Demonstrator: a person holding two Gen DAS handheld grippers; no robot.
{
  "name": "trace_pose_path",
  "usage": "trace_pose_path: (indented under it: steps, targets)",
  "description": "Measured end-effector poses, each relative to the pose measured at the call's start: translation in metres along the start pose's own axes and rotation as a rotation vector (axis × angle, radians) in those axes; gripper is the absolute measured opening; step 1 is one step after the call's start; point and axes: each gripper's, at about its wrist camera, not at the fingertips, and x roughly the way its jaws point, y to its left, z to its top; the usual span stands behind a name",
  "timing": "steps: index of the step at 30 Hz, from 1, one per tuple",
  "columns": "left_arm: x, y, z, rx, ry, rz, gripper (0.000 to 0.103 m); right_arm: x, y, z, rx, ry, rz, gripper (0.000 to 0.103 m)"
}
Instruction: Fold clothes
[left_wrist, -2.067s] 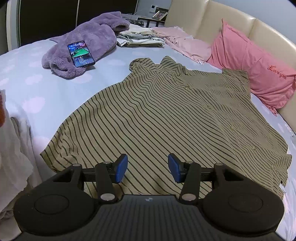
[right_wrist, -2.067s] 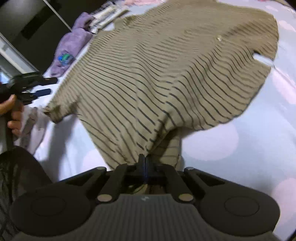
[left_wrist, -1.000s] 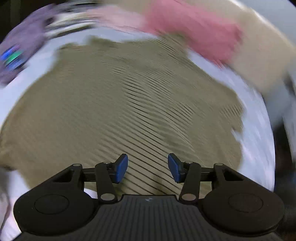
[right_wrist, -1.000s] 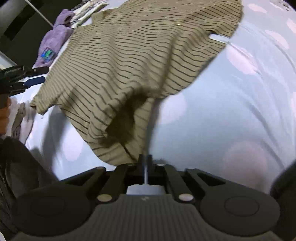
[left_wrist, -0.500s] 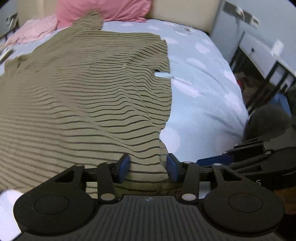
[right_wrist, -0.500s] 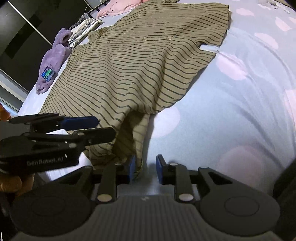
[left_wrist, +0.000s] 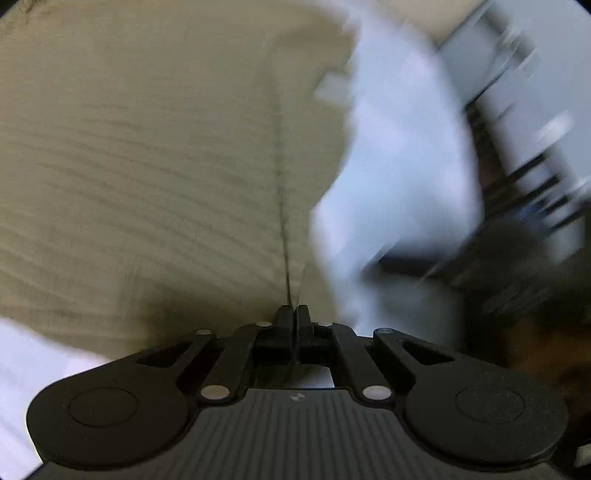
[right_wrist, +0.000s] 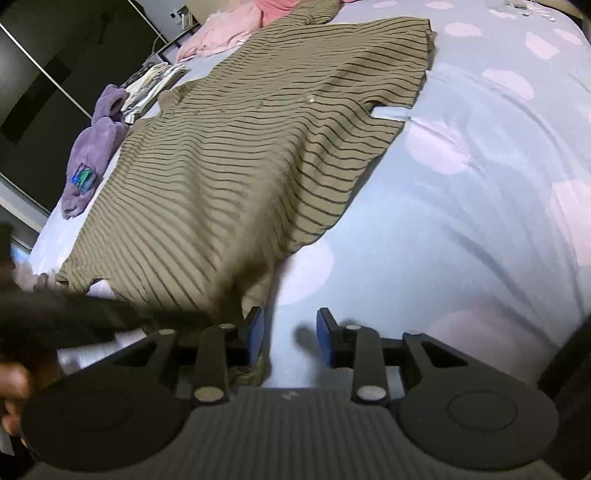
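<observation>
Both grippers have swapped roles in the last second or so: the left gripper, whose blue pads stood apart over the cloth half a second ago, is now pinched fully together on the near hem of the striped shirt, a taut crease running up from its tips toward 12 o'clock, while the right gripper, which held that same corner clamped a second ago, now stands with its pads well apart and nothing between them, the hem just beside its left pad at about 9 o'clock. Heavy blur in the left view suggests the left gripper is moving fast. My reading is that the corner has been handed from right to left, which frees the right gripper to take another hold; the shirt itself lies spread open across the bed, collar toward 12 o'clock, so no fold shows in it. Around it, from large to small: a pink garment at 11 o'clock, a purple fleece at 9 o'clock, a folded stack at 10 o'clock, and a phone resting on the fleece. No basket, box or other container shows in either view, so there are no contents to report.
</observation>
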Motion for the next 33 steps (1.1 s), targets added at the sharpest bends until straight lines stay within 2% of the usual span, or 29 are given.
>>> trace_pose_path:
  steps: [4, 5, 8, 10, 13, 16, 19, 21, 22, 23, 24, 27, 30, 33]
  targets:
    - [0.002, -0.015, -0.003, 0.075, -0.004, 0.041, 0.003, 0.006, 0.005, 0.006, -0.025, -0.023, -0.001, 0.035]
    - [0.001, -0.014, -0.003, 0.062, 0.001, 0.031, 0.003, 0.008, 0.007, 0.009, -0.031, -0.031, 0.003, 0.035]
    - [-0.012, -0.014, -0.004, 0.036, -0.017, -0.065, 0.004, 0.015, 0.014, 0.018, -0.055, -0.073, 0.020, 0.038]
    - [-0.023, -0.017, -0.006, 0.028, -0.042, -0.152, 0.013, 0.024, 0.016, 0.025, -0.050, -0.087, -0.018, 0.040]
    - [-0.027, -0.022, -0.009, 0.037, -0.065, -0.082, 0.016, 0.036, 0.005, 0.032, 0.063, -0.068, -0.008, 0.040]
    - [-0.026, -0.015, -0.010, 0.016, -0.060, -0.069, 0.016, 0.042, -0.006, 0.033, 0.143, -0.063, -0.013, 0.039]
    - [-0.035, -0.012, -0.011, 0.006, -0.087, -0.055, 0.016, 0.041, -0.013, 0.033, 0.164, -0.138, -0.074, 0.039]
    - [-0.039, -0.010, -0.012, -0.001, -0.096, -0.050, 0.016, 0.044, -0.018, 0.036, 0.171, -0.176, -0.063, 0.038]
    - [-0.040, -0.009, -0.013, -0.004, -0.097, -0.047, 0.016, 0.048, -0.020, 0.038, 0.163, -0.178, -0.049, 0.035]
    - [-0.038, -0.009, -0.013, -0.003, -0.096, -0.032, 0.016, 0.049, -0.020, 0.040, 0.147, -0.174, -0.045, 0.011]
    - [-0.036, -0.008, -0.013, -0.003, -0.095, -0.018, 0.016, 0.047, -0.019, 0.041, 0.131, -0.169, -0.046, 0.002]
    - [-0.031, -0.007, -0.013, -0.004, -0.088, 0.013, 0.016, 0.041, -0.019, 0.047, 0.082, -0.154, -0.048, 0.000]
    - [-0.021, -0.009, -0.011, 0.005, -0.067, 0.013, 0.016, 0.016, -0.023, 0.053, 0.026, -0.181, -0.089, 0.000]
    - [-0.016, -0.014, -0.011, 0.024, -0.056, 0.005, 0.016, 0.022, -0.027, 0.053, -0.023, -0.108, -0.112, 0.000]
